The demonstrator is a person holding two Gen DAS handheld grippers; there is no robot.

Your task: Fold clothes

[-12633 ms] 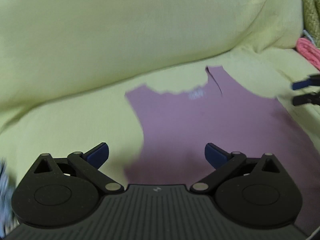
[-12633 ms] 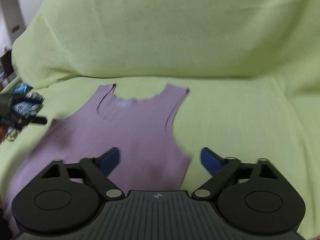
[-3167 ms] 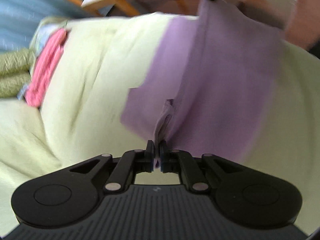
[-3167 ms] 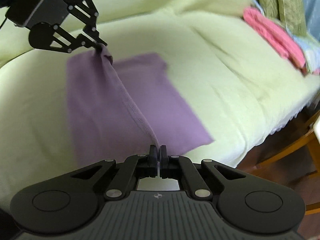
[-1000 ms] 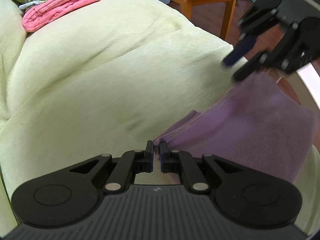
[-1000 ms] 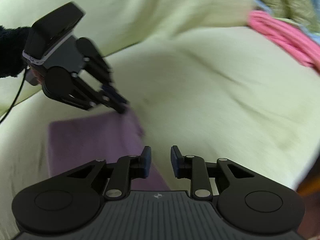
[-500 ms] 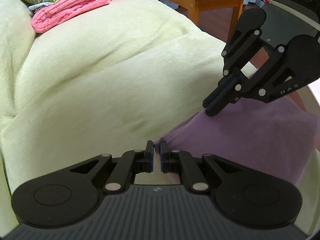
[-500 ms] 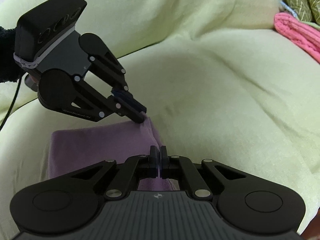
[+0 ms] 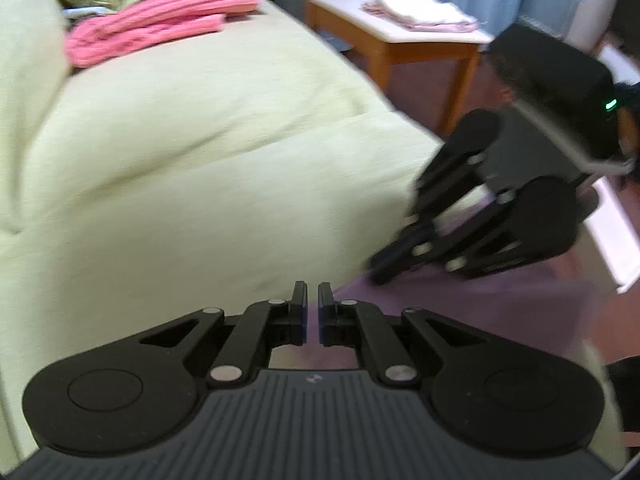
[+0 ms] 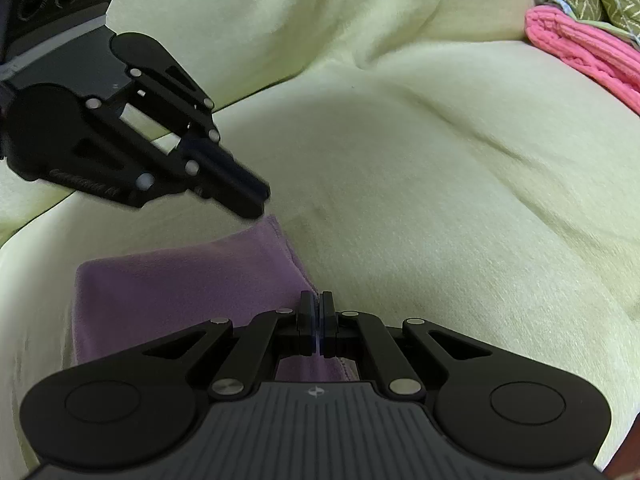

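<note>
The left gripper (image 10: 256,200), jaws nearly together and apparently empty, hung above the folded purple top (image 10: 180,284) near the sofa's (image 10: 420,200) front edge. The right gripper (image 10: 319,320) pinched its hem; dragging could undo the fold.
</note>
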